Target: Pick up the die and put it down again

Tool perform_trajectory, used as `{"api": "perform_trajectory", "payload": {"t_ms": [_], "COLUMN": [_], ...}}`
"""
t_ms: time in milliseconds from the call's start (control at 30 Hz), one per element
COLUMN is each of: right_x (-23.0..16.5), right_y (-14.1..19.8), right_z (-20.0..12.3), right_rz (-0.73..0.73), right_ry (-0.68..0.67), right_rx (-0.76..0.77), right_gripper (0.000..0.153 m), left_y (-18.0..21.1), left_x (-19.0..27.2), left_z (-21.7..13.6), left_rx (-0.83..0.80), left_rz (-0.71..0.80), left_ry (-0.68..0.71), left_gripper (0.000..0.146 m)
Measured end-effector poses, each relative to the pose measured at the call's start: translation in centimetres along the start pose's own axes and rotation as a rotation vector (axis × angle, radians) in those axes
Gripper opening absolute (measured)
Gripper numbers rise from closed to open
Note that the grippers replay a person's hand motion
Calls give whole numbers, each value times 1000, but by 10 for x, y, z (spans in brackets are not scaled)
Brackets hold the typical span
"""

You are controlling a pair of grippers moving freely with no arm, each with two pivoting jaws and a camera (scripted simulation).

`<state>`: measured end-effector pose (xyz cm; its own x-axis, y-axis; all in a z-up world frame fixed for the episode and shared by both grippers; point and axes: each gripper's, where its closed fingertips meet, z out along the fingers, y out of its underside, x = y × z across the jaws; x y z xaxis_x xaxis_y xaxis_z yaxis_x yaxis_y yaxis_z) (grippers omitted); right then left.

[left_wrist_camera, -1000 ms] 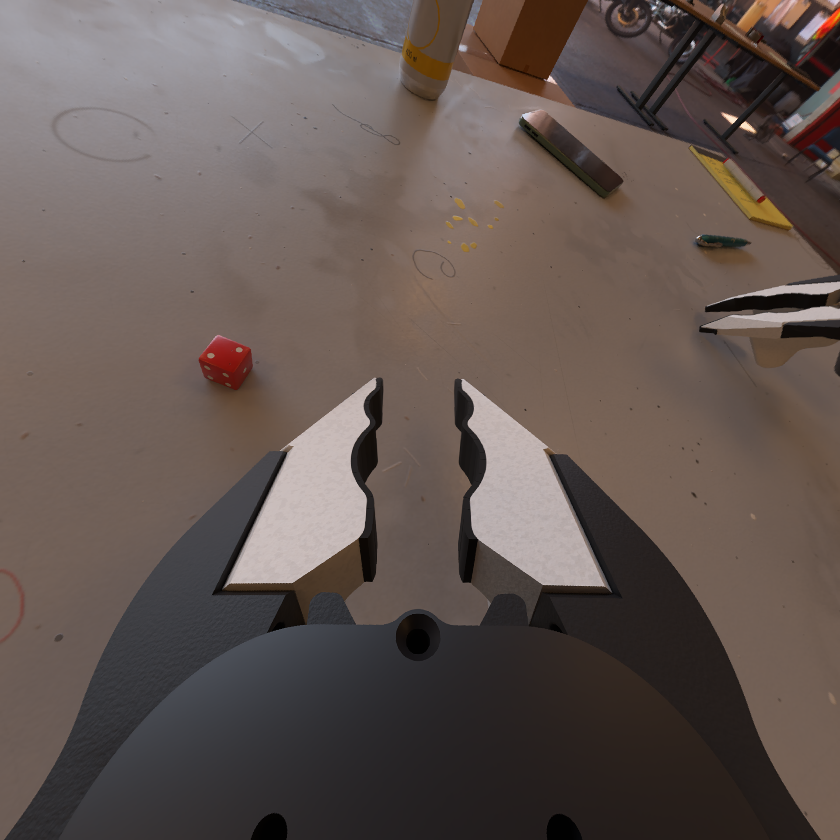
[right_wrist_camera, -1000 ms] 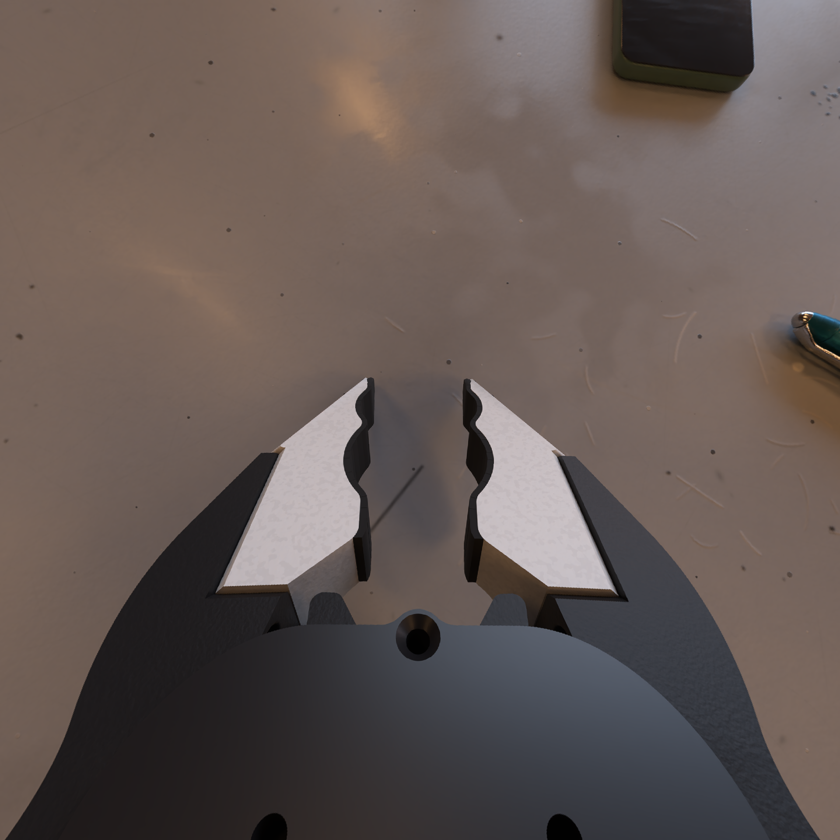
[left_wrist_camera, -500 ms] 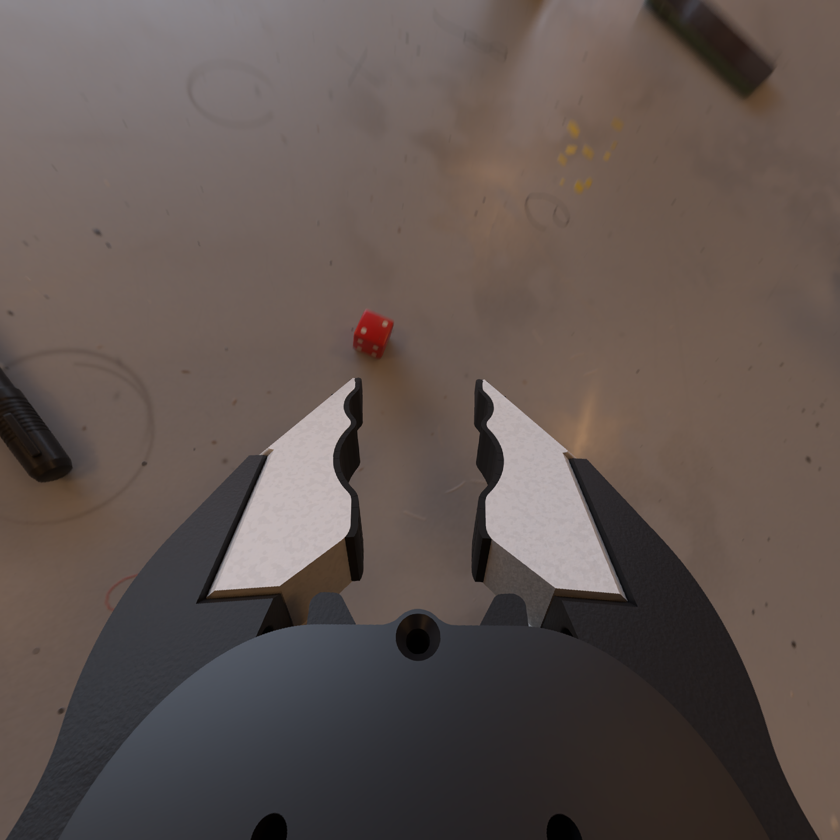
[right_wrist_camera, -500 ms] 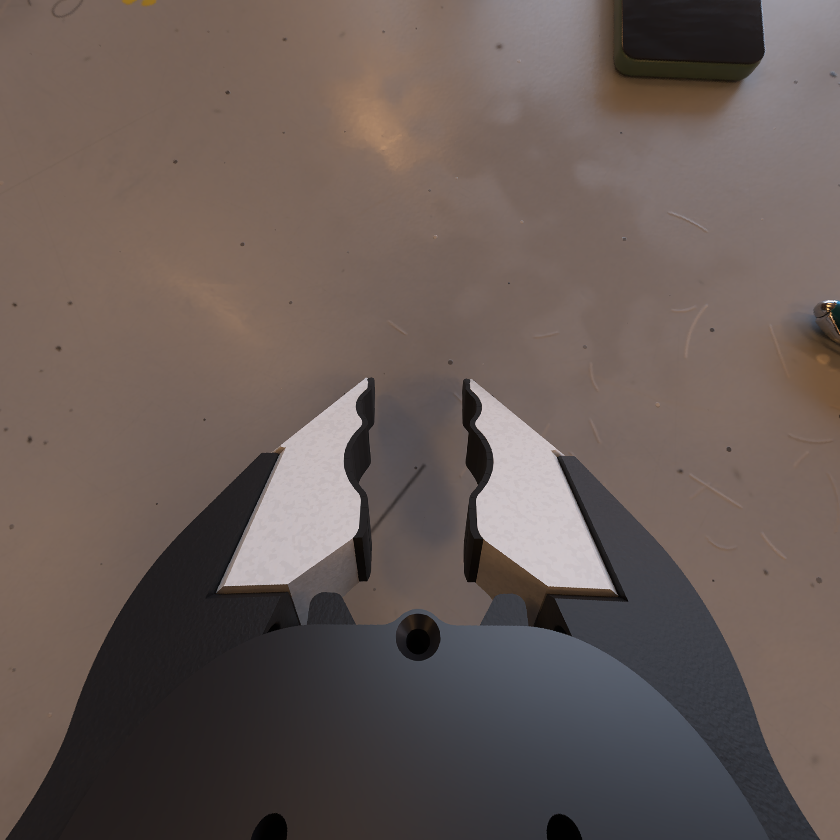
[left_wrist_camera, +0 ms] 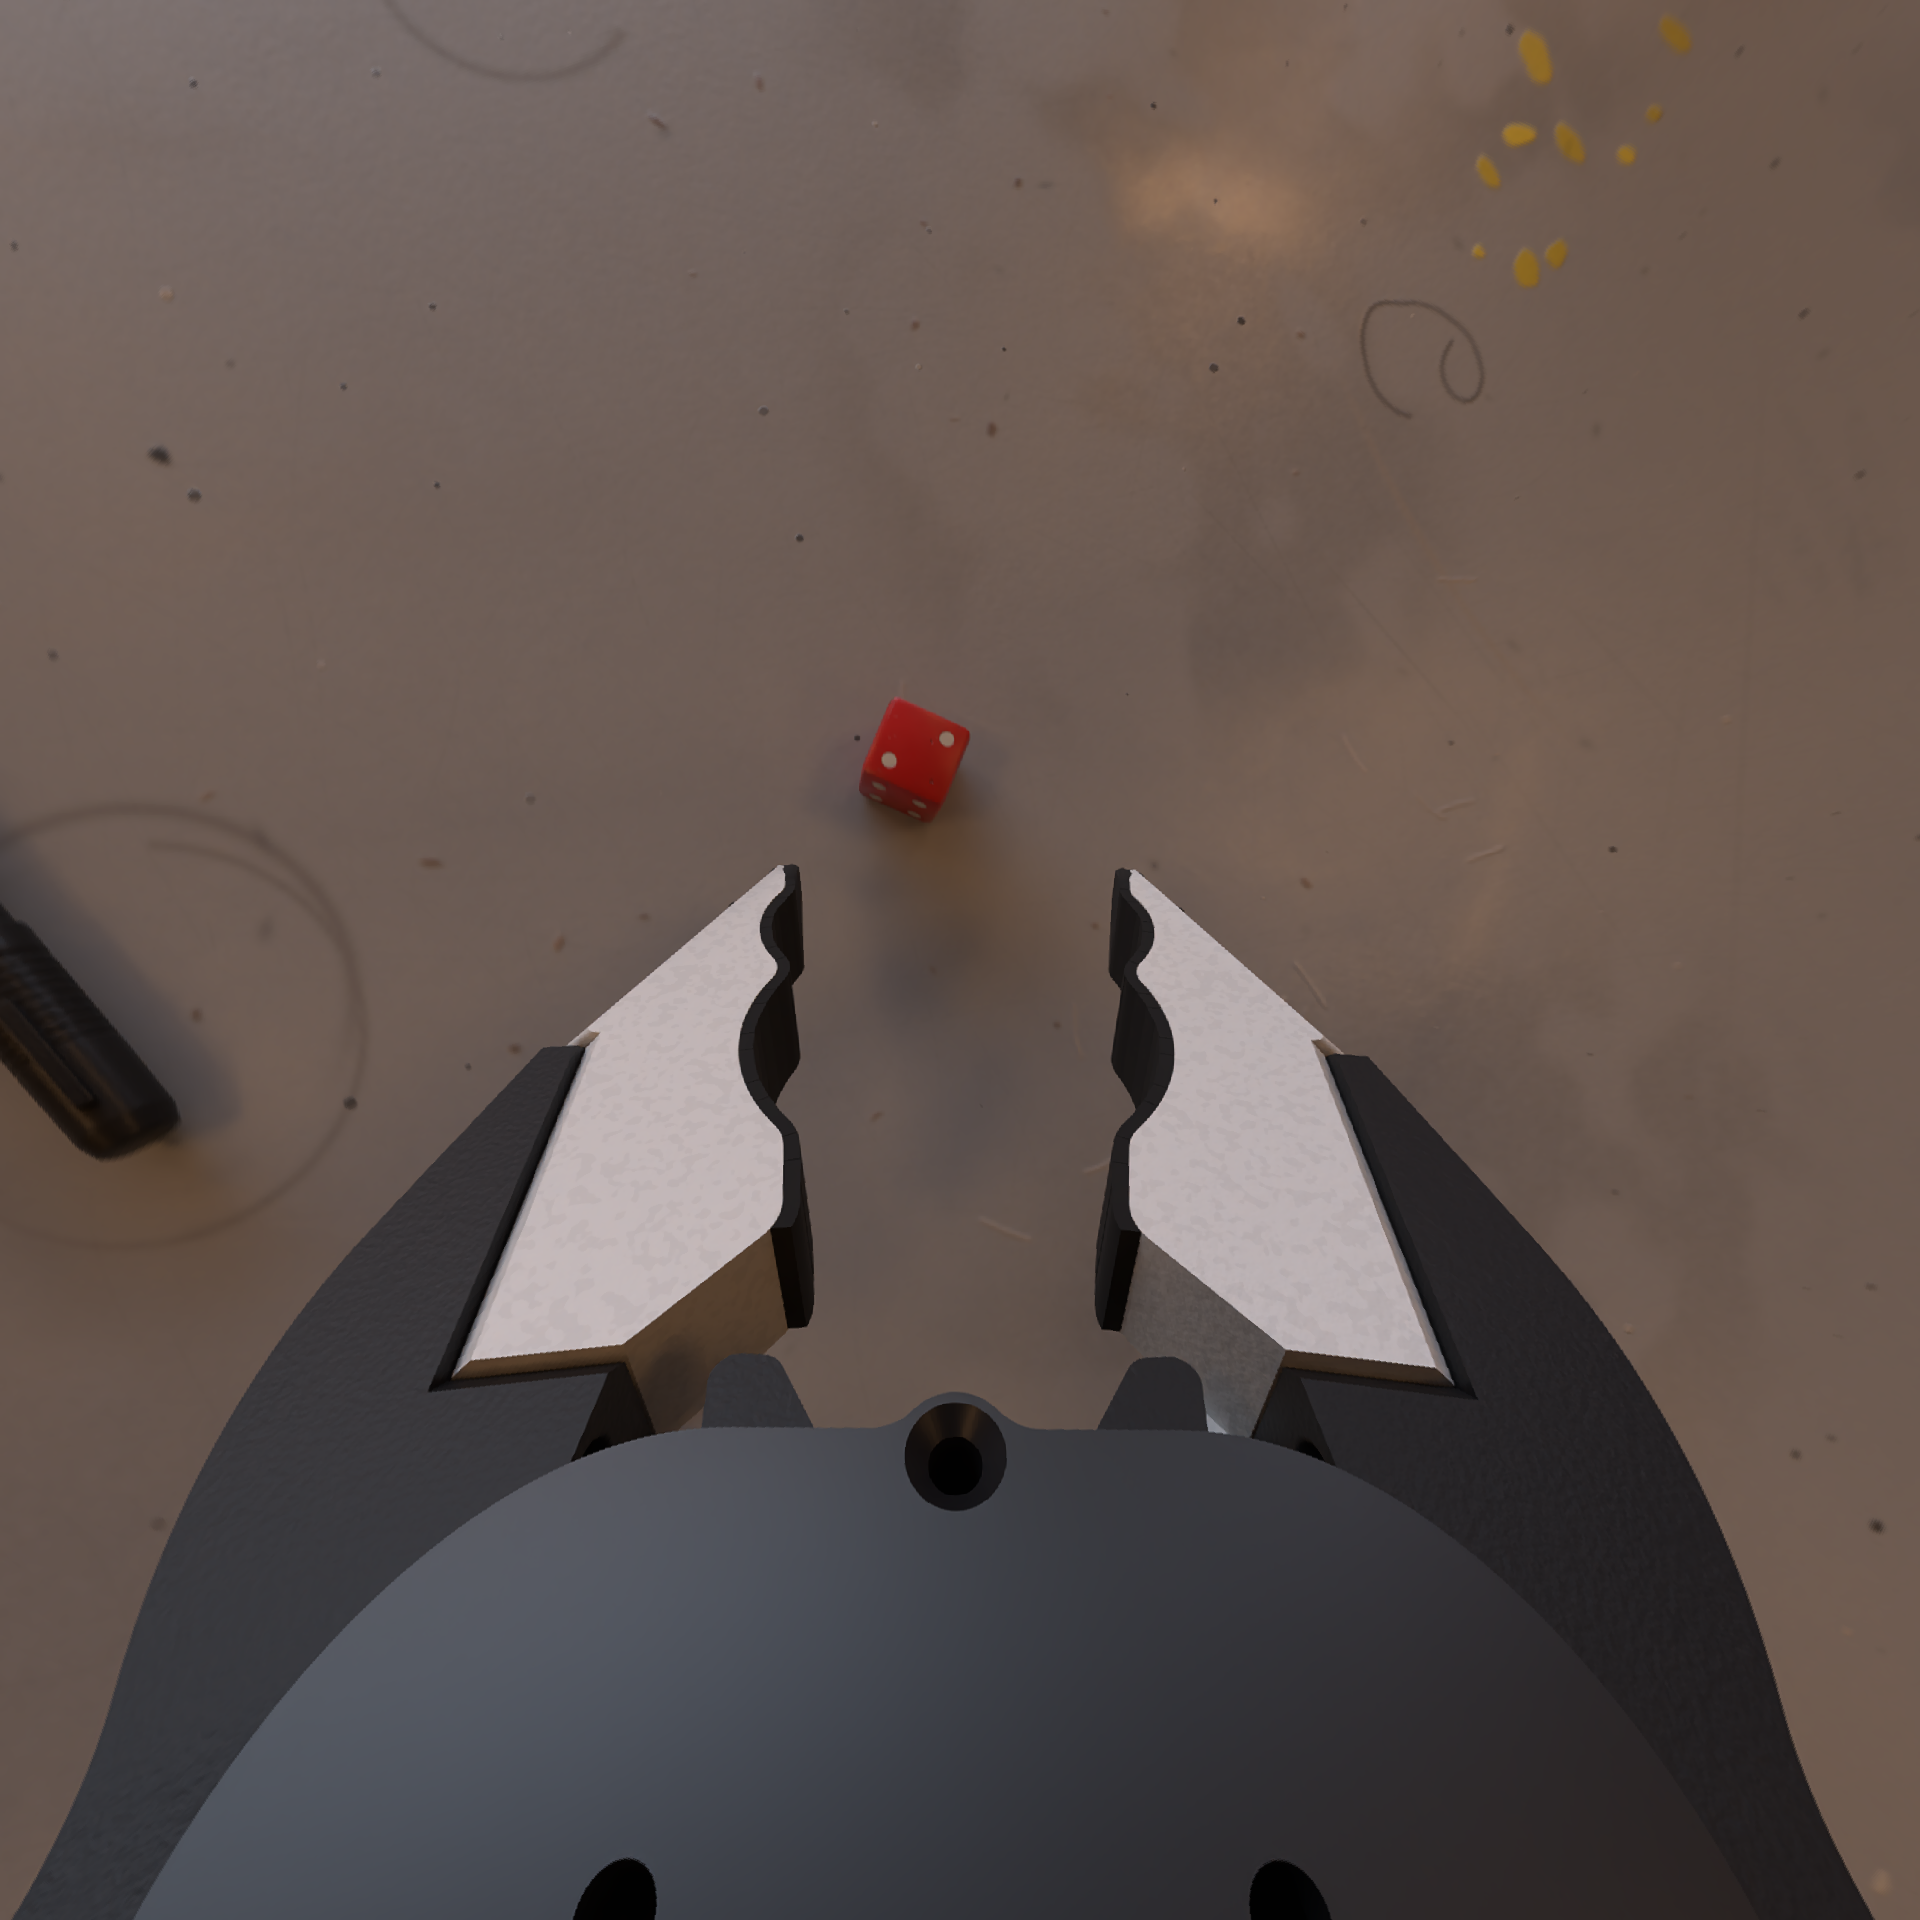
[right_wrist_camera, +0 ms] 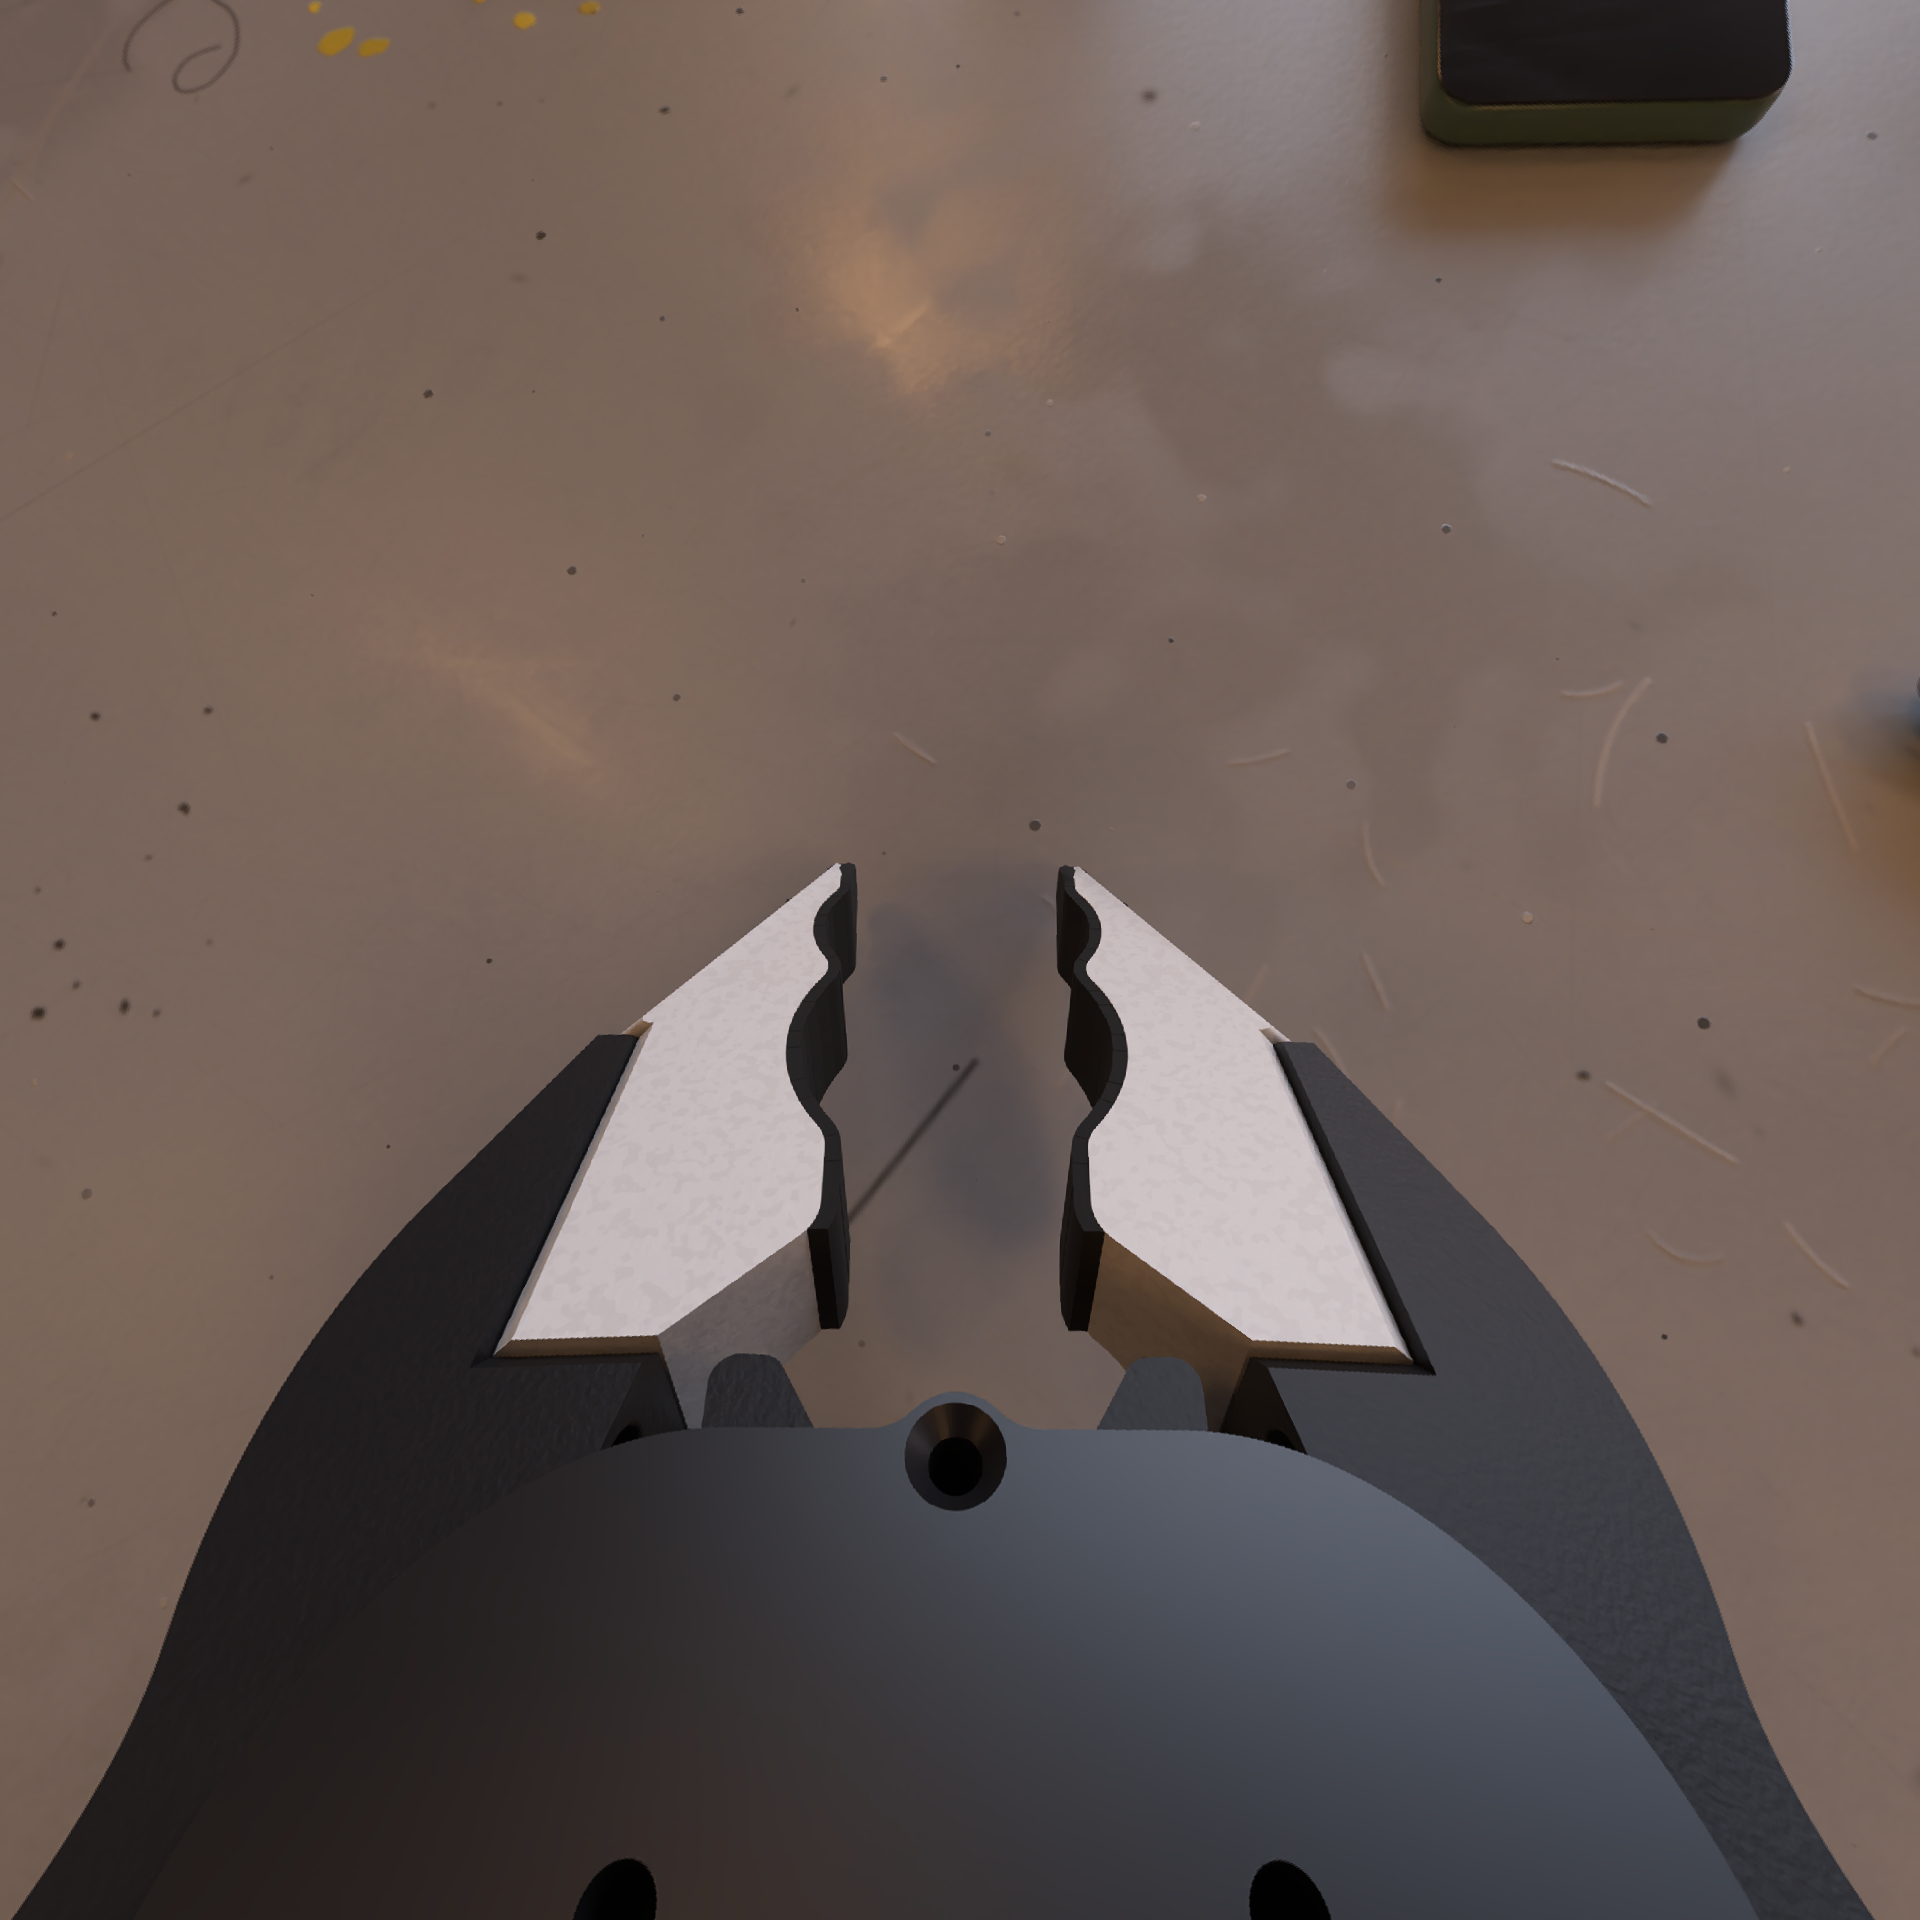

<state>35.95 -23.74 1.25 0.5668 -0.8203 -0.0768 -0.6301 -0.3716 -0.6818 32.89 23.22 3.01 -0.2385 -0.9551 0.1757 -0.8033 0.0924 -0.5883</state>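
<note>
On the brown table [left_wrist_camera: 520, 520], the red die [left_wrist_camera: 913, 760] rests just ahead of the left gripper [left_wrist_camera: 956, 883], whose fingers are spread wide and empty. A black ridged cylinder [left_wrist_camera: 73, 1049] lies far left. The right gripper [right_wrist_camera: 956, 878] hangs parted, holding nothing, with a green-edged black slab [right_wrist_camera: 1605, 62] well ahead.

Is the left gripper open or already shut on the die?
Open. The left gripper shows a wide empty gap; the red die sits on the table just beyond its fingertips, untouched.
</note>
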Motion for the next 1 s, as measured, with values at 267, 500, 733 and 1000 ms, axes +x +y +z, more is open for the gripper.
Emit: {"api": "perform_trajectory", "payload": {"t_ms": [267,500,733,1000], "right_x": [-1,0,-1,-1], "right_y": [0,1,2,2], "right_z": [0,0,1,1], "right_rz": [0,11,7,6], "right_ry": [-5,-12,-17,-15], "right_rx": [2,-5,-13,-16], "right_gripper": [38,38,38,38], "left_y": [-11,-13,-10,-10], "left_x": [-10,-14,-5,-9], "left_z": [19,27,33,33], "left_rx": [-64,-85,-64,-85], "left_rz": [148,164,370,387], "left_ry": [-42,-15,78,102], "left_gripper": [66,55,49,38]}}
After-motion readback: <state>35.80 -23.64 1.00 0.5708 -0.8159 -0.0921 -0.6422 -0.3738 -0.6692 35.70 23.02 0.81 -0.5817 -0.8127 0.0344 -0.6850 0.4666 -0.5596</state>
